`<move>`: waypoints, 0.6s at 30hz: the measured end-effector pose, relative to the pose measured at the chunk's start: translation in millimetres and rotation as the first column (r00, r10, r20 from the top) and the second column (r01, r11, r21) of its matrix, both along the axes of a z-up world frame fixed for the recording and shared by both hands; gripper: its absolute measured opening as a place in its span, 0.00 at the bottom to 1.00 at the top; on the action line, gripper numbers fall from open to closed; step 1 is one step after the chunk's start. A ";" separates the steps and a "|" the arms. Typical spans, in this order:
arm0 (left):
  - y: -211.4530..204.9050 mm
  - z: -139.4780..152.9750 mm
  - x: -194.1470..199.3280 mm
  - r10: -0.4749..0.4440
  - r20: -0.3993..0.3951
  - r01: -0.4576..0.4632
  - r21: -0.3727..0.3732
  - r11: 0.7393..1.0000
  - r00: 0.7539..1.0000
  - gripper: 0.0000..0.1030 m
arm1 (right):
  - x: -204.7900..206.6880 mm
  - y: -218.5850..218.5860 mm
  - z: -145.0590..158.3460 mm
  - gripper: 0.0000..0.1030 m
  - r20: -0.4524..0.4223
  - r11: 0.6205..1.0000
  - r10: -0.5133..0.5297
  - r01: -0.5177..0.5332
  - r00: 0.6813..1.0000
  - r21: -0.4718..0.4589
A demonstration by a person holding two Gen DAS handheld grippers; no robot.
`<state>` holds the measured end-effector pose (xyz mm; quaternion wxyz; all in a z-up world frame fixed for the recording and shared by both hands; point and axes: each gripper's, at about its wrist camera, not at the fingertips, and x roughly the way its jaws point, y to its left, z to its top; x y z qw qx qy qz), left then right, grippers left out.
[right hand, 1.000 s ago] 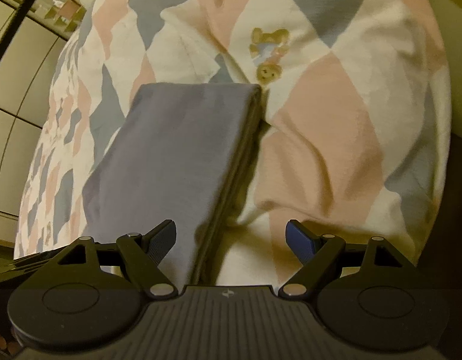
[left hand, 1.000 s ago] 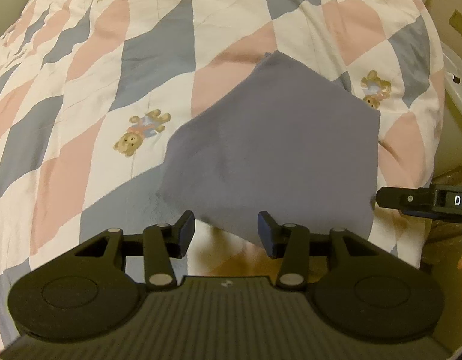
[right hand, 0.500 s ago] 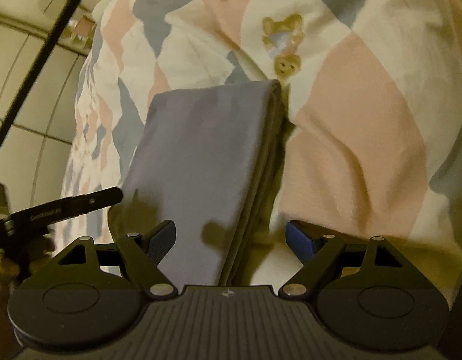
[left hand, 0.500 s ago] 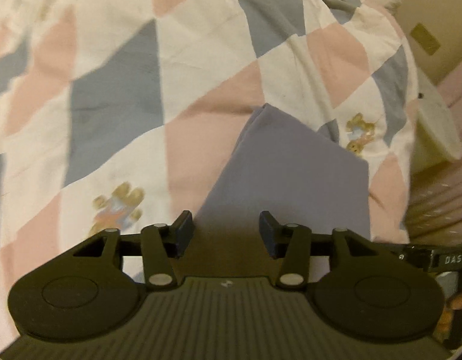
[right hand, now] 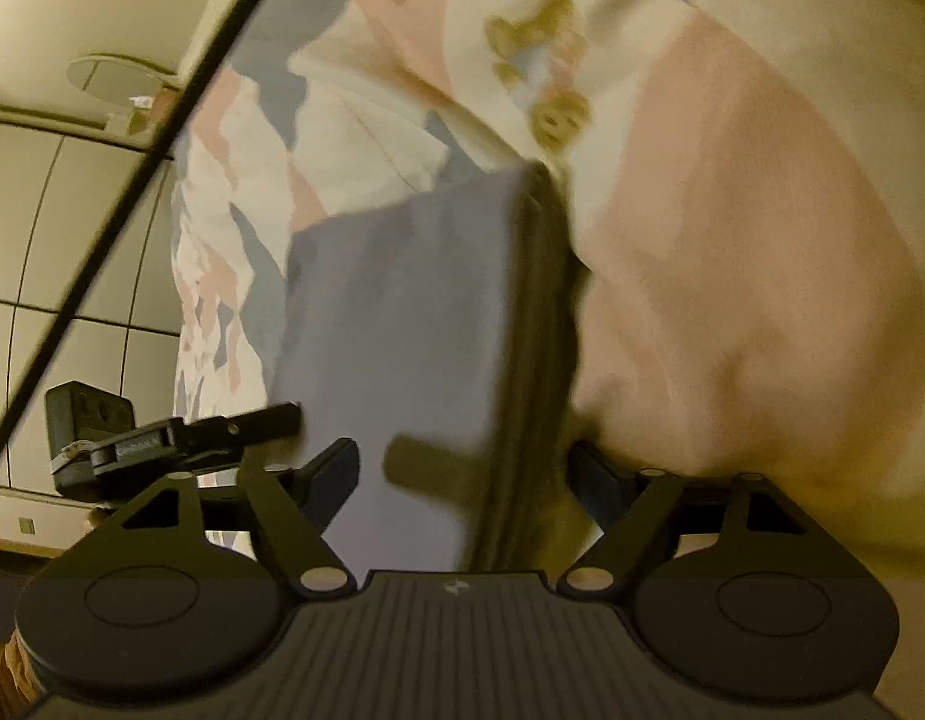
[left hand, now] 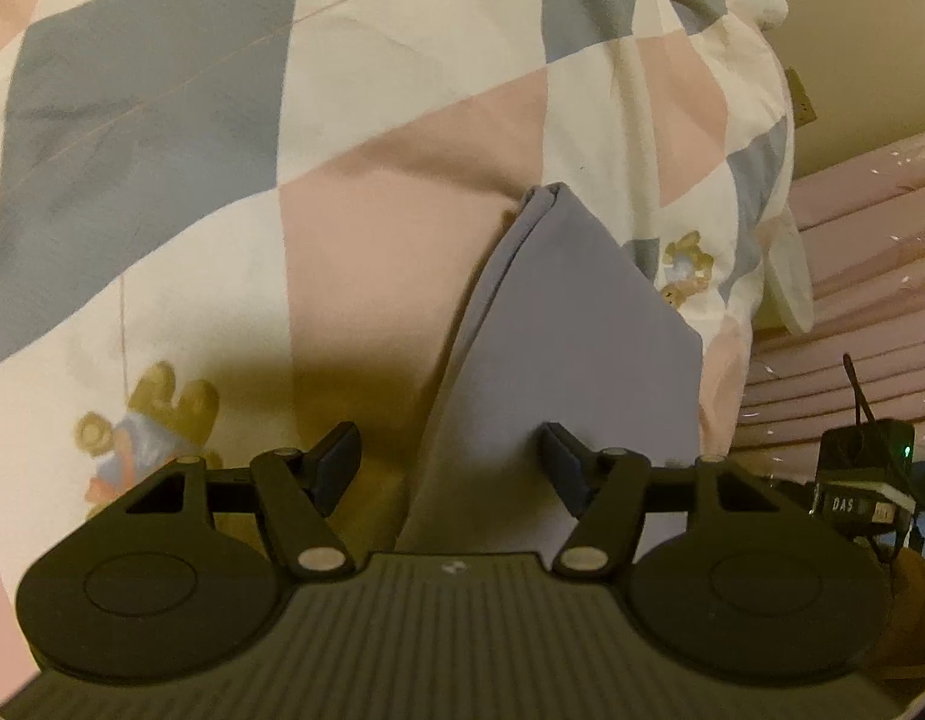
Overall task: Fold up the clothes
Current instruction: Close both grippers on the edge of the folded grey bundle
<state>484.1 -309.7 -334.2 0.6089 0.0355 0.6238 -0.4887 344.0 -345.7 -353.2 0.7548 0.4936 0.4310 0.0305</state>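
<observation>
Approaching the near end of the folded grey garment (left hand: 570, 348) w/ both tools: figure legend for a two-sided grasp.

(a) Left wrist view. Left gripper (left hand: 450, 456) has its jaws spread wide and nothing between them; it straddles the garment's left long edge, w/ the right finger (left hand: 561, 462) over the cloth and the left finger (left hand: 336, 459) over the quilt (left hand: 162, 120). The garment lies flat on the patchwork quilt of the bed, already a neat multi-layer rectangle, near the bed's right side; a teddy-bear print (left hand: 684, 267) sits just beside its far right edge.

(b) Right wrist view (blurred, so fine detail is unsure). Right gripper (right hand: 462, 474) is likewise wide open and empty, straddling the garment's (right hand: 402, 312) stacked right edge, where several layers show as a dark band. The left tool's finger (right hand: 246, 423) appears at the garment's opposite side.

Judgement: folding looks nearly done; the step in hand is prob. a final fold or a lift of the stack.

Technique notes:
- Come in low, approx. parallel to the bed, so one finger slides under all layers; a partial bite would peel the top ply and undo the fold.
- Avoid pinching quilt fabric along w/ the garment; the soft bedding bulges close by the right edge.
- Close both grippers at matching points along the near end, then move them together, keeping the edge taut to prevent sag or skew.
</observation>
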 end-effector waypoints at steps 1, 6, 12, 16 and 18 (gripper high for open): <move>-0.3 -0.9 1.4 -0.003 -0.009 0.003 -0.007 1.000 1.000 0.58 | 2.5 1.2 -0.8 0.75 -0.010 1.000 0.004 -0.004 1.000 -0.007; -7.8 -15.3 3.4 -0.054 -0.061 0.053 -0.016 0.998 0.997 0.58 | 3.3 1.8 -10.8 0.66 -0.075 0.999 -0.031 0.032 0.997 0.008; -24.0 -32.6 0.8 -0.097 -0.154 0.087 -0.070 0.994 0.983 0.58 | 13.2 4.9 -24.3 0.69 -0.030 0.997 -0.036 0.038 0.999 0.063; -28.2 -35.5 -2.2 -0.098 -0.157 0.083 -0.099 0.992 0.983 0.45 | 25.7 8.0 -33.4 0.54 0.014 0.994 -0.048 0.047 0.999 0.101; -21.3 -33.5 -4.8 -0.080 -0.172 0.060 -0.122 0.991 0.982 0.32 | 20.1 3.9 -33.2 0.36 0.030 0.990 -0.045 0.041 0.999 0.133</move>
